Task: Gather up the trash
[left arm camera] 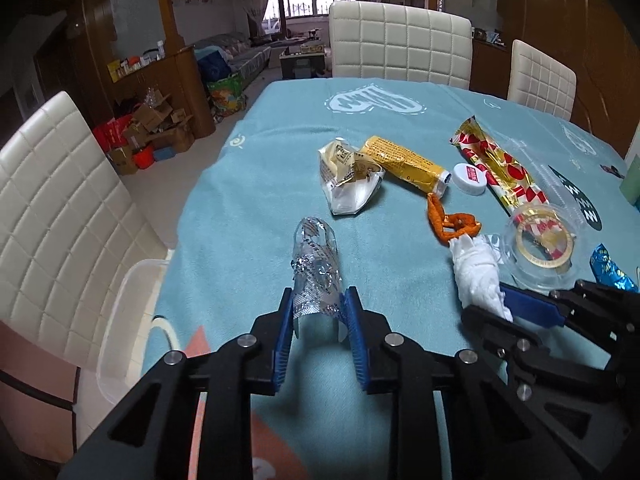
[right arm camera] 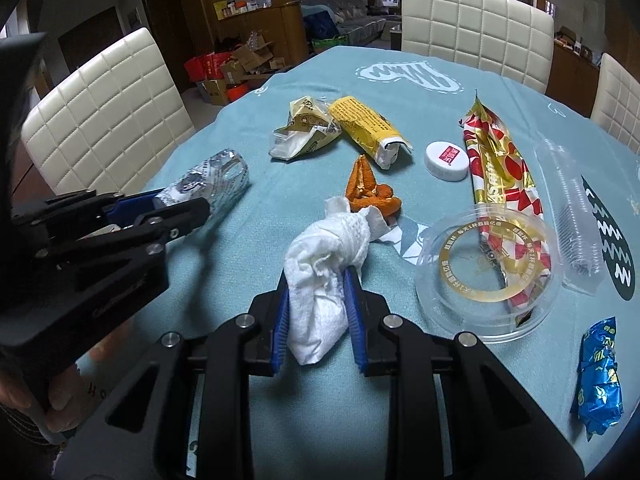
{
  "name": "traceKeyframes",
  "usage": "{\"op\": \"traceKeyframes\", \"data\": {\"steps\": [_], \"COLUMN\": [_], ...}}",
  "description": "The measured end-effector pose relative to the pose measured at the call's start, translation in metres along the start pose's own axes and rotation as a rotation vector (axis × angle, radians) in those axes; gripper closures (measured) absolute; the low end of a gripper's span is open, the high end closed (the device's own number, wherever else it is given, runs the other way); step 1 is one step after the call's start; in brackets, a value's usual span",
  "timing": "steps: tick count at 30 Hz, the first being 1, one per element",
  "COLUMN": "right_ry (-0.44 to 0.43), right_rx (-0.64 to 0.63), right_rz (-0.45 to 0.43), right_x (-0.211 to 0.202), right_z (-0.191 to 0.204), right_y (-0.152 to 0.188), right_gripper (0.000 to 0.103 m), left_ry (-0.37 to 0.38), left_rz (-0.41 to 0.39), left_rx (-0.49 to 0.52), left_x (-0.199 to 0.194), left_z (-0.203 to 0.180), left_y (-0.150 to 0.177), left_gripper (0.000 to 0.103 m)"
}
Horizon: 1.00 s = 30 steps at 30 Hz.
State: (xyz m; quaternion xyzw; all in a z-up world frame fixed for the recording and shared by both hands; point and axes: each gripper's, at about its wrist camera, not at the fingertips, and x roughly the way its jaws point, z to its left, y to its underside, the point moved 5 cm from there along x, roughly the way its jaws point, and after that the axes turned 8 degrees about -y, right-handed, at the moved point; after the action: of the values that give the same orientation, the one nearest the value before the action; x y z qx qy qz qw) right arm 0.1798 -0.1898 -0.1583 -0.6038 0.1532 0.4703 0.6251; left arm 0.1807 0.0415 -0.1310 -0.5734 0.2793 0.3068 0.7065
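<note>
My left gripper [left arm camera: 318, 302] is shut on a crumpled clear plastic wrapper [left arm camera: 316, 260], low over the blue tablecloth [left arm camera: 260, 184]; it also shows in the right wrist view [right arm camera: 204, 184]. My right gripper [right arm camera: 316, 280] is shut on a crumpled white paper towel [right arm camera: 328, 256], which also shows in the left wrist view [left arm camera: 478, 272]. Orange peel [right arm camera: 370, 192], a yellow wrapper [right arm camera: 366, 128], a cream wrapper [right arm camera: 304, 128], a white cap [right arm camera: 446, 160], a red-gold wrapper [right arm camera: 500, 176], a clear lid [right arm camera: 486, 272] and a blue wrapper [right arm camera: 600, 380] lie on the cloth.
White padded chairs [left arm camera: 400, 40] stand around the table. A clear plastic bin [left arm camera: 128, 320] sits on the chair at the left. A clear ridged sleeve [right arm camera: 572, 208] lies at the right. Cardboard boxes [left arm camera: 152, 128] are piled on the floor beyond.
</note>
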Motion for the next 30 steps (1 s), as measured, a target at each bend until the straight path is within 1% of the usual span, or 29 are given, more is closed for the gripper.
{"op": "traceKeyframes", "data": {"steps": [5, 14, 18, 23, 26, 30], "right_ry": [-0.003, 0.012, 0.019, 0.015, 0.013, -0.002], "right_rx": [-0.021, -0.076, -0.120, -0.163, -0.208, -0.250], "right_rz": [-0.002, -0.005, -0.011, -0.001, 0.003, 0.005], "right_x": [-0.004, -0.011, -0.012, -0.004, 0.003, 0.014], "right_z": [0.013, 0.038, 0.054, 0.076, 0.096, 0.120], "right_y": [0.000, -0.002, -0.006, -0.015, -0.021, -0.029], "right_gripper": [0.076, 0.076, 0.076, 0.076, 0.076, 0.076], "left_ry": [-0.022, -0.023, -0.032, -0.053, -0.066, -0.100], "left_rz": [-0.016, -0.032, -0.041, -0.044, -0.045, -0.043], "left_rx": [0.000, -0.031, -0.051, -0.093, -0.120, -0.158], "left_x": [-0.013, -0.029, -0.035, -0.040, -0.040, -0.039], "left_z": [0.009, 0.033, 0.045, 0.069, 0.085, 0.111], "left_y": [0.009, 0.021, 0.027, 0.034, 0.039, 0.044], "left_gripper": [0.078, 0.078, 0.078, 0.078, 0.078, 0.078]}}
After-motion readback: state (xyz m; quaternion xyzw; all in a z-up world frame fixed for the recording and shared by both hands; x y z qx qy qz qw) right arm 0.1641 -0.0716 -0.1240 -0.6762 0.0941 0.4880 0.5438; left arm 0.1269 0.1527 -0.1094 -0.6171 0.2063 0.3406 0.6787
